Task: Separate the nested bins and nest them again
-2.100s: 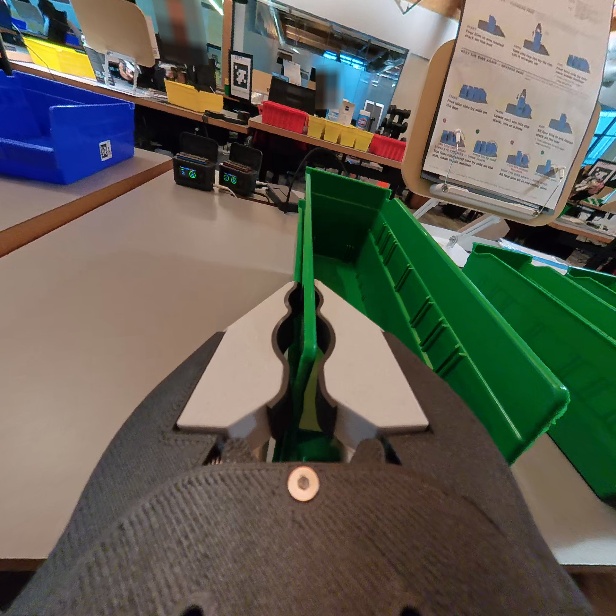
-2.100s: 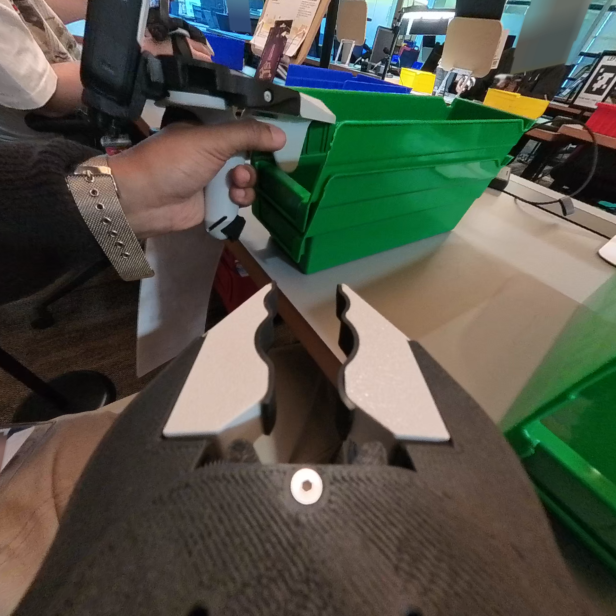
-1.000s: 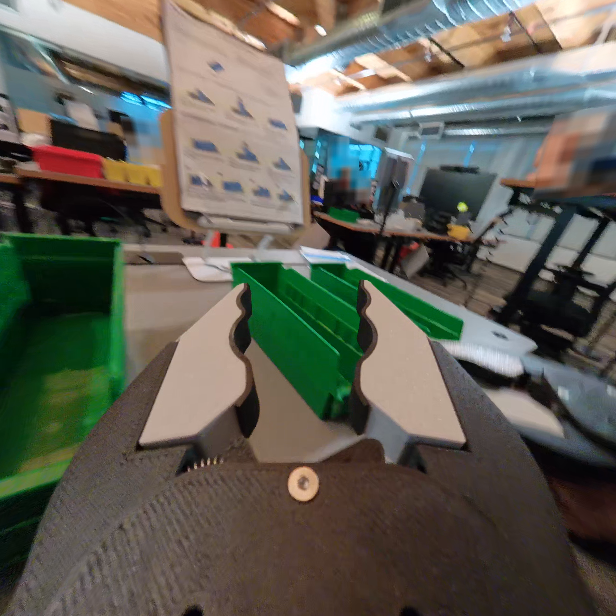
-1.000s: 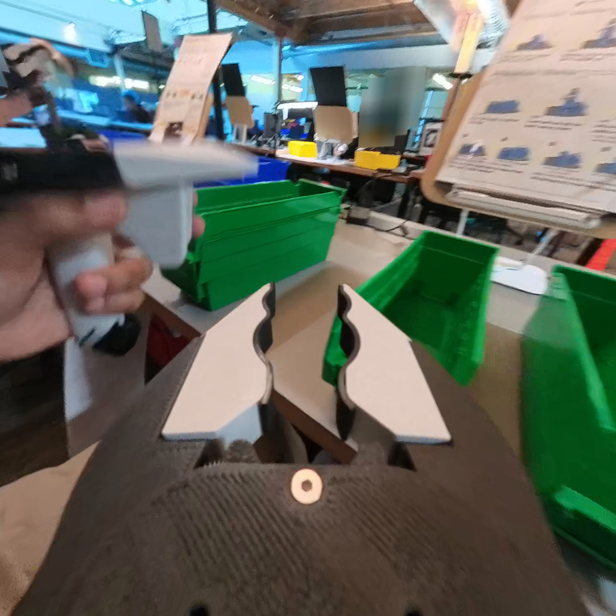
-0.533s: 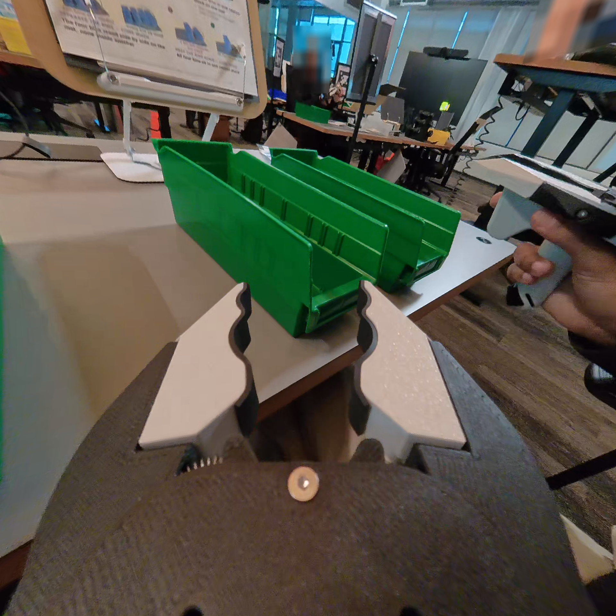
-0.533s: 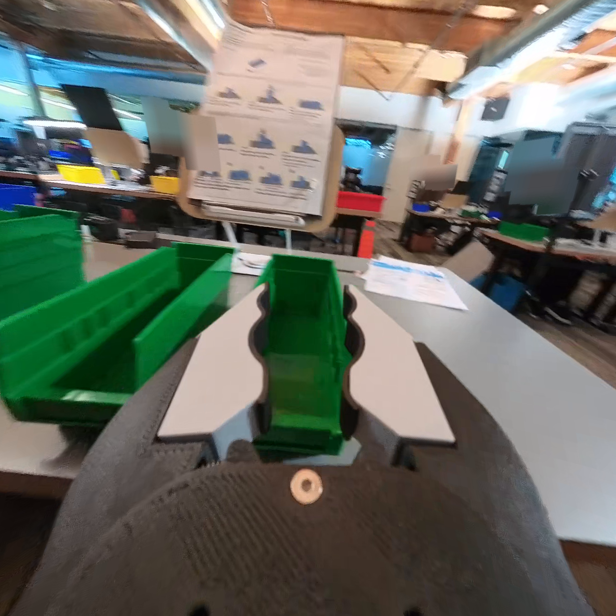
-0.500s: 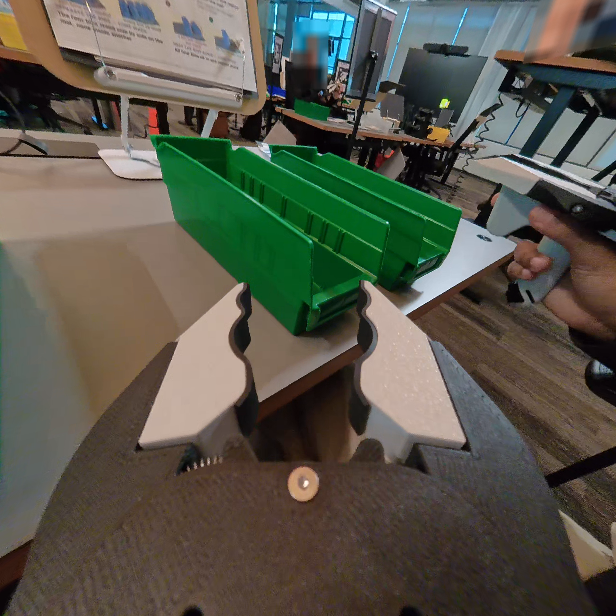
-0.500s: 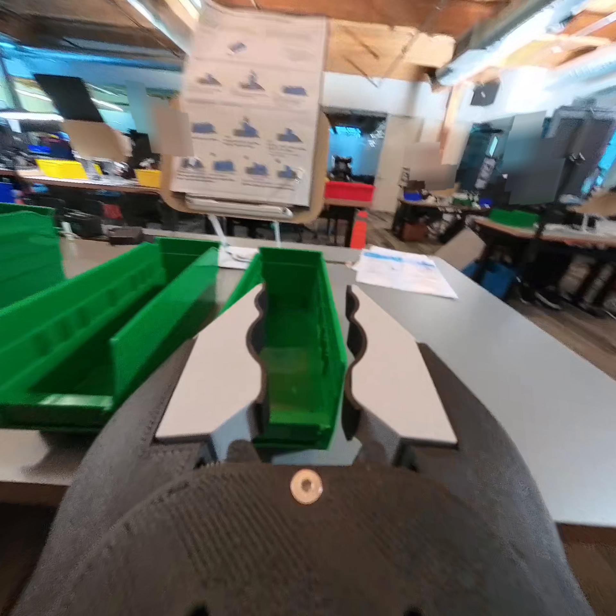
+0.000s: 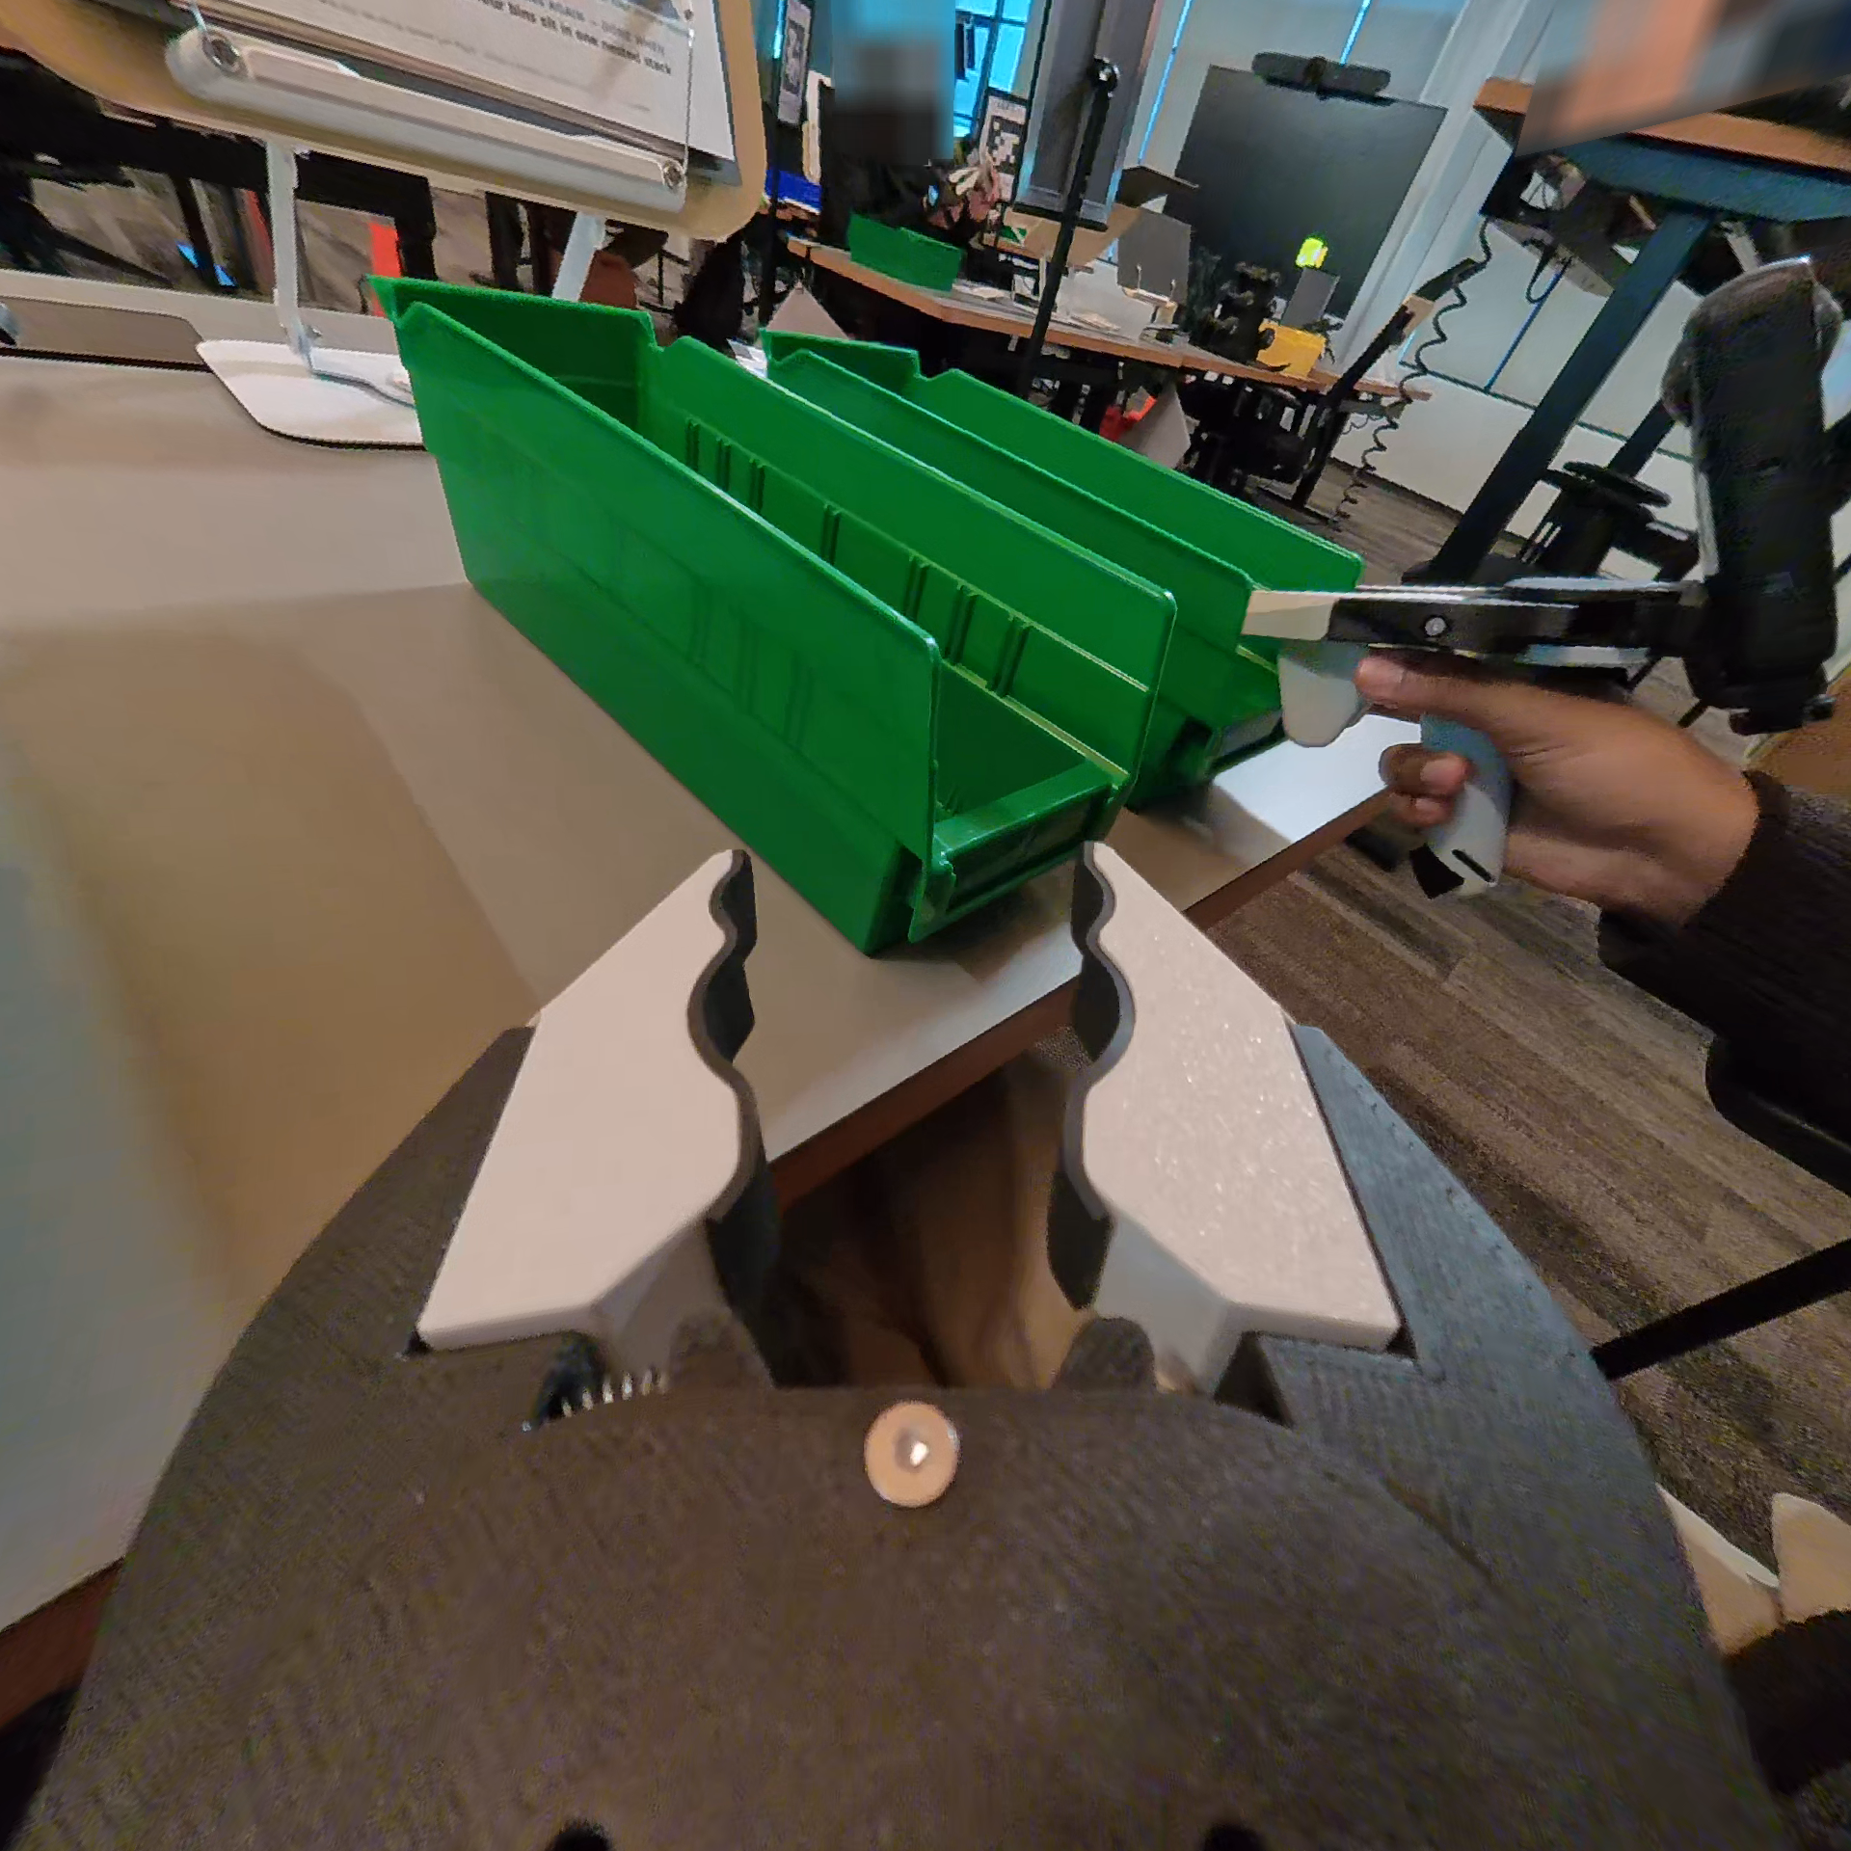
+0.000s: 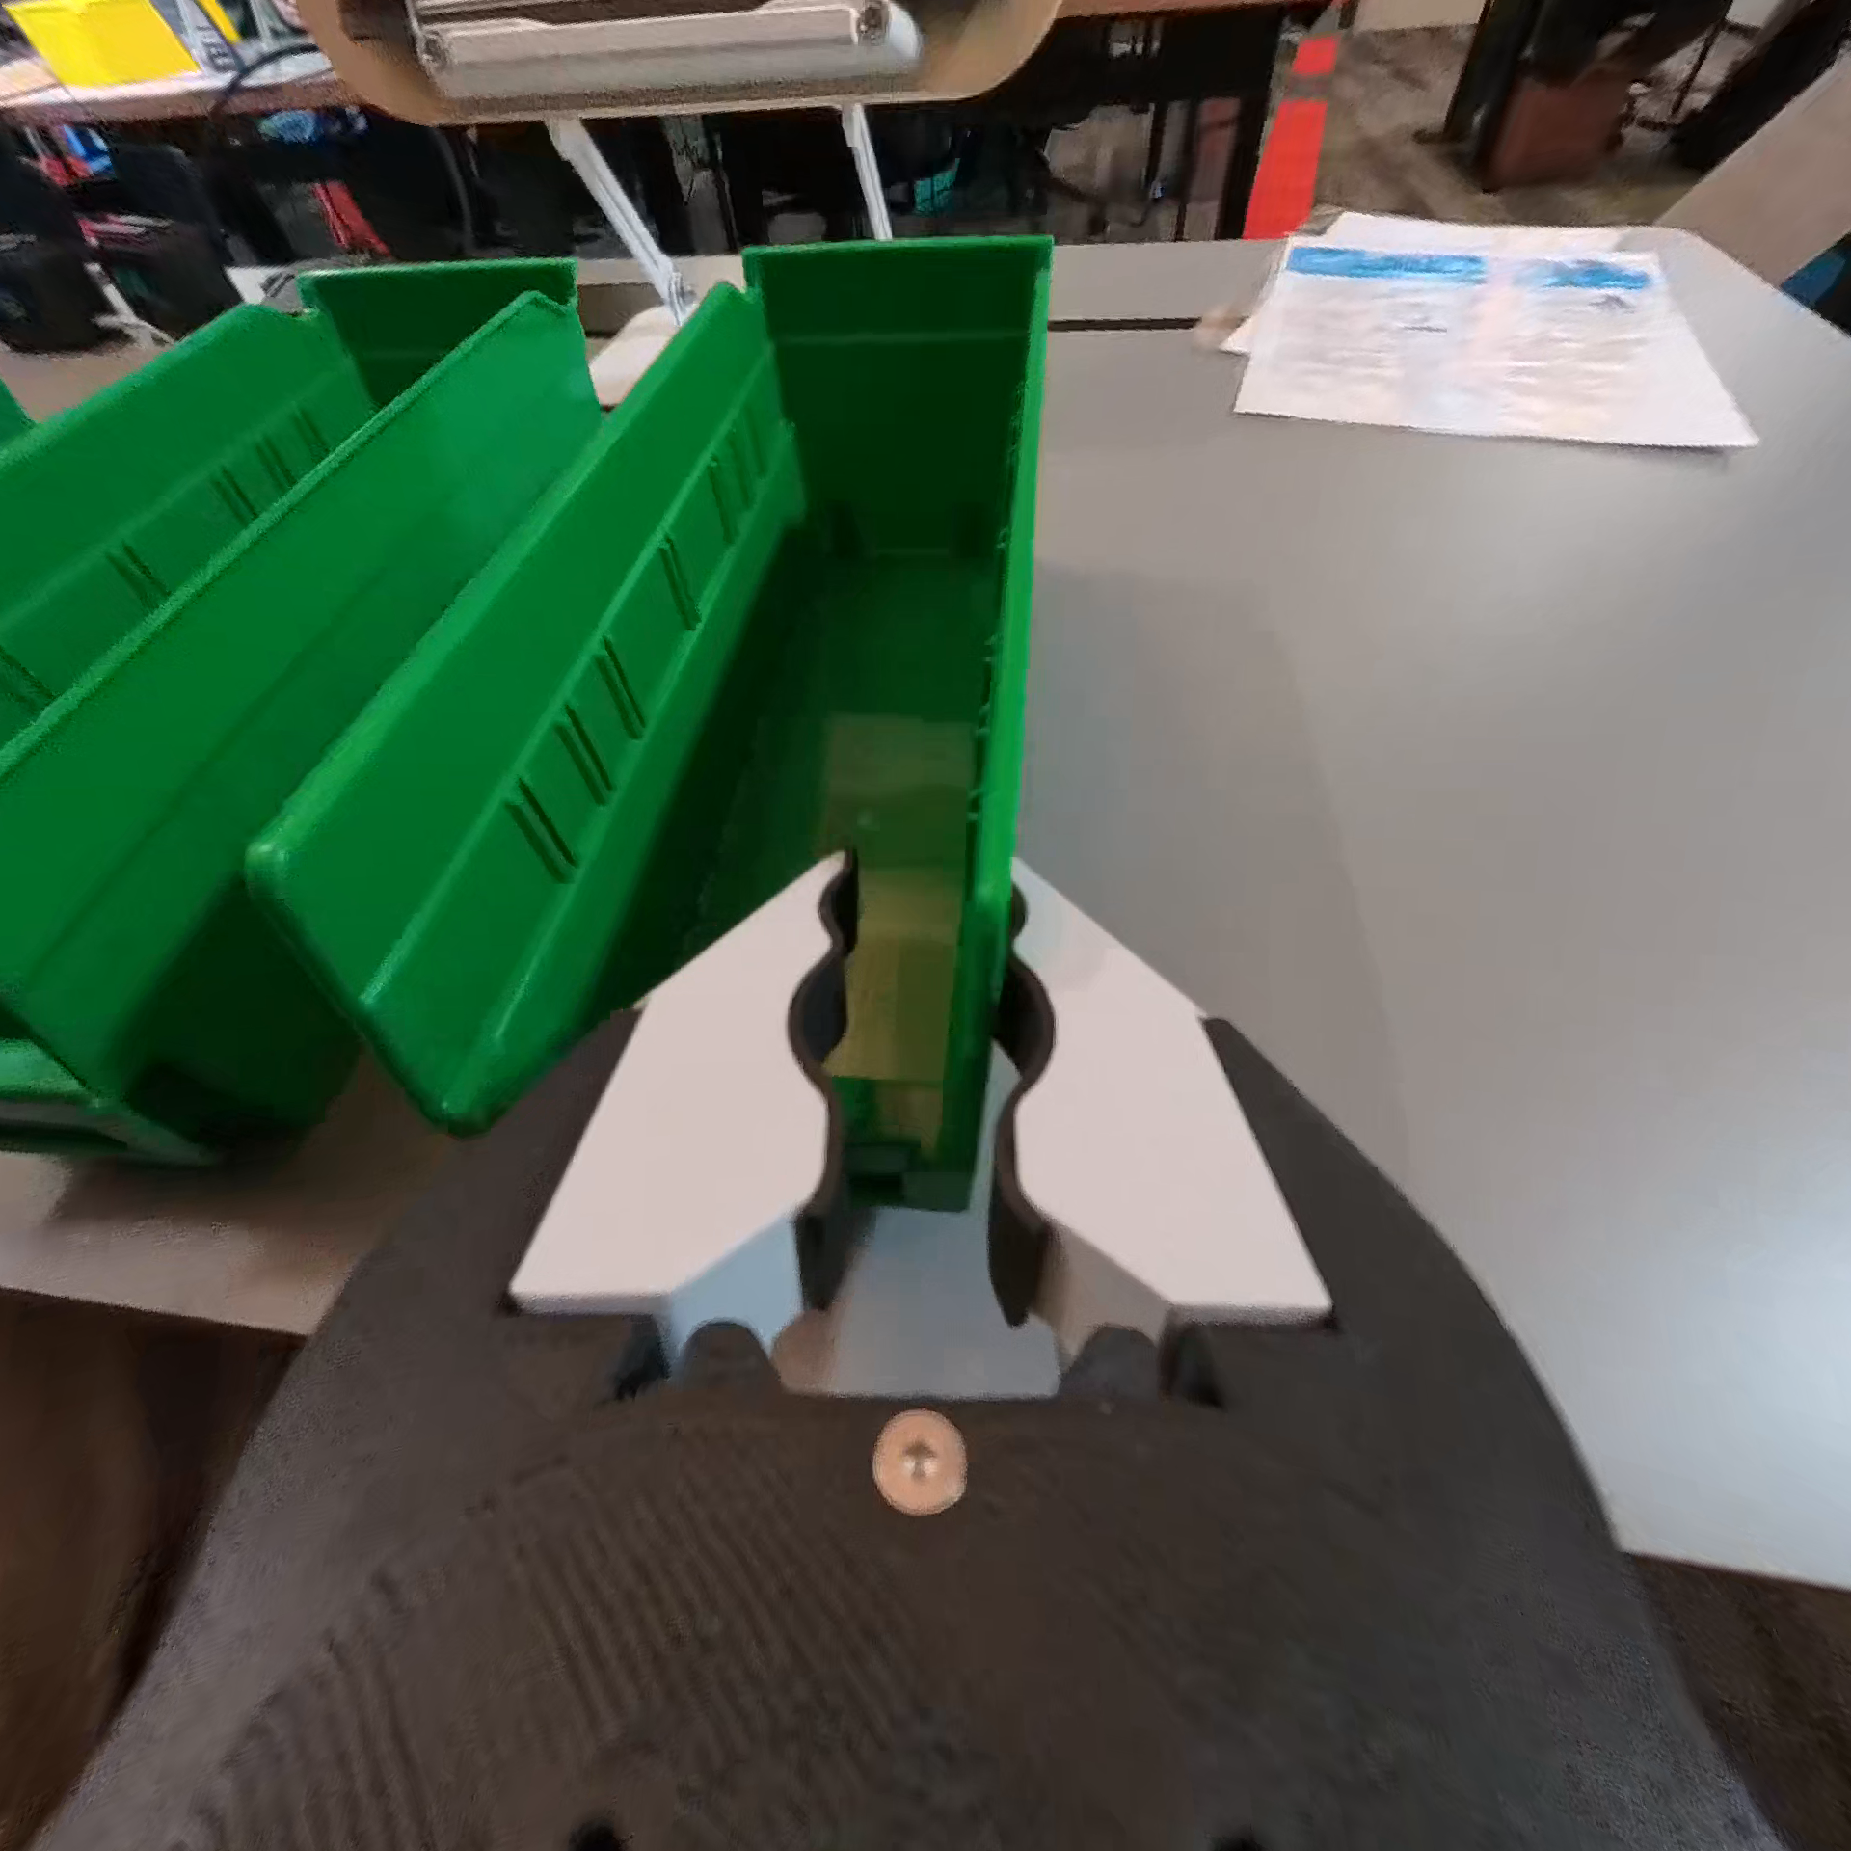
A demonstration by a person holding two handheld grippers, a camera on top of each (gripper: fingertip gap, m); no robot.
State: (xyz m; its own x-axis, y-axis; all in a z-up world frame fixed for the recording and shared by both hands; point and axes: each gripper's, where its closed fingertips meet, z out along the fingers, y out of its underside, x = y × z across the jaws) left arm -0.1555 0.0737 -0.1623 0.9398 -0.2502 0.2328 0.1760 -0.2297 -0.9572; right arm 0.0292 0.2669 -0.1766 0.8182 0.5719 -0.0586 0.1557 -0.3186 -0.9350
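Note:
Two green bins stand side by side on the grey table (image 9: 250, 801). My left gripper (image 9: 911, 871) is open and empty, just off the table's front edge, facing the front end of the nearer bin (image 9: 701, 641). The farther bin (image 9: 1102, 501) has my right gripper (image 9: 1272, 611) at its front right corner, held by a hand (image 9: 1563, 781). In the right wrist view, my right gripper (image 10: 932, 881) straddles that bin's right wall (image 10: 987, 801). Its jaws are partly narrowed and the left finger stands clear of the wall. The other bin (image 10: 200, 621) lies to its left.
An instruction board on a white stand (image 9: 321, 391) stands behind the bins, also seen in the right wrist view (image 10: 661, 40). Printed sheets (image 10: 1482, 331) lie at the table's far right. The front edge of the table (image 10: 200, 1272) runs under both grippers.
My left gripper let go of a bin wall and swung right to face the two bins. My right gripper swung to the rightmost bin, moved over its right wall and narrowed.

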